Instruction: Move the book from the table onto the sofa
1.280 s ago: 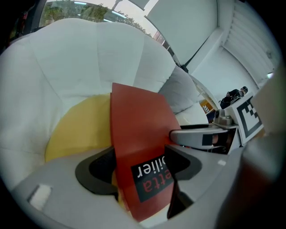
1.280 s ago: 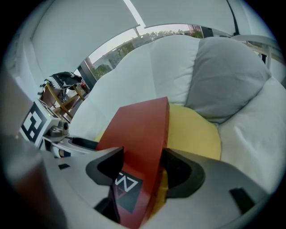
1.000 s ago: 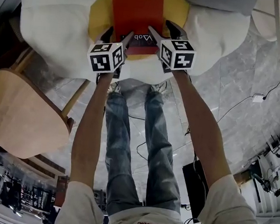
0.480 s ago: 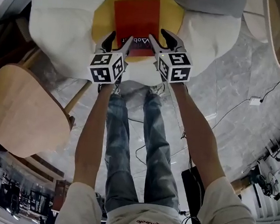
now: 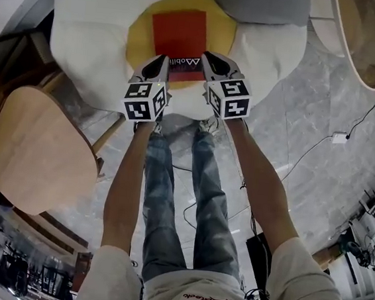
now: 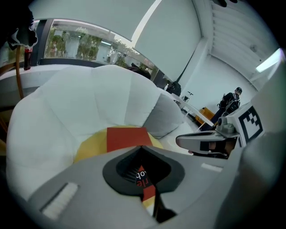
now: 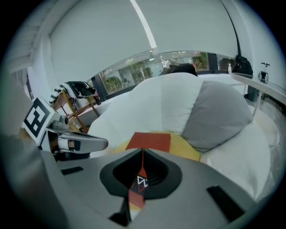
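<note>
The red book (image 5: 178, 35) lies flat on the yellow centre (image 5: 139, 38) of the white flower-shaped sofa (image 5: 85, 42). My left gripper (image 5: 158, 63) hangs over the book's near left corner and my right gripper (image 5: 210, 58) over its near right corner. Both have just been closing and now stand shut, with nothing between the jaws. In the left gripper view the book (image 6: 126, 137) shows beyond the shut left gripper (image 6: 142, 146). It also shows as the book (image 7: 149, 141) past the shut right gripper (image 7: 142, 150).
A grey cushion (image 5: 263, 4) rests on the sofa's far right. A wooden chair (image 5: 37, 150) stands at the left, and a round wooden table (image 5: 369, 38) at the upper right. Cables (image 5: 307, 152) trail over the marble floor. The person's legs (image 5: 176, 198) stand before the sofa.
Both grippers stood wide open at the book's near edge and have closed empty. They have drawn back and up from it. The book stays on the yellow centre.
</note>
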Demonstrator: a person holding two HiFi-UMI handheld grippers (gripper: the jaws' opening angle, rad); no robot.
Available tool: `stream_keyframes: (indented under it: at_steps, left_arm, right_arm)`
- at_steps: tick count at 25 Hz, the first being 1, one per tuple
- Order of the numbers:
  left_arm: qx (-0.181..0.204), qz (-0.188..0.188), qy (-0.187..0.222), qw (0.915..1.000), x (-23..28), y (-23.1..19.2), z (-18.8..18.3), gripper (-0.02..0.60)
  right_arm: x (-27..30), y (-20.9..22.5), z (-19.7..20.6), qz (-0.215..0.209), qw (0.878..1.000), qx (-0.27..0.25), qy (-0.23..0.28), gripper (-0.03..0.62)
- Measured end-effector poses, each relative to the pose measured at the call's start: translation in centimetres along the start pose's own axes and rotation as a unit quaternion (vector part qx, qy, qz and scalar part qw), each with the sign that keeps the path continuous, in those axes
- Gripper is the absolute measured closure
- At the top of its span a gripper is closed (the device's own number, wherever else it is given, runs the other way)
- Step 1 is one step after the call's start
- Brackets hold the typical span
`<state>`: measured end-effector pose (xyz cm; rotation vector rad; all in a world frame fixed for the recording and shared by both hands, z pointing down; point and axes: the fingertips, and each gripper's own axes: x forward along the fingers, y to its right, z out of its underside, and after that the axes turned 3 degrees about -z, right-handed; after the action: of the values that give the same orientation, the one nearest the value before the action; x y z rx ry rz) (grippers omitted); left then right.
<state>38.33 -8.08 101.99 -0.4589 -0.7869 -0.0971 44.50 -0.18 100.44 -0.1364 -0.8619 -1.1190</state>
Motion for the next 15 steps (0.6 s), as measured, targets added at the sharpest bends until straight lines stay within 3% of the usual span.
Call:
stream_keyframes:
  at_steps: [15]
  left_arm:
    - [0.065,0.022,0.056,0.9961,-8.6,5.4,-6.4,0.572]
  right_arm:
    - [-9.4,-4.0,-7.4,0.009,0.997,-0.033,0.062,0.583]
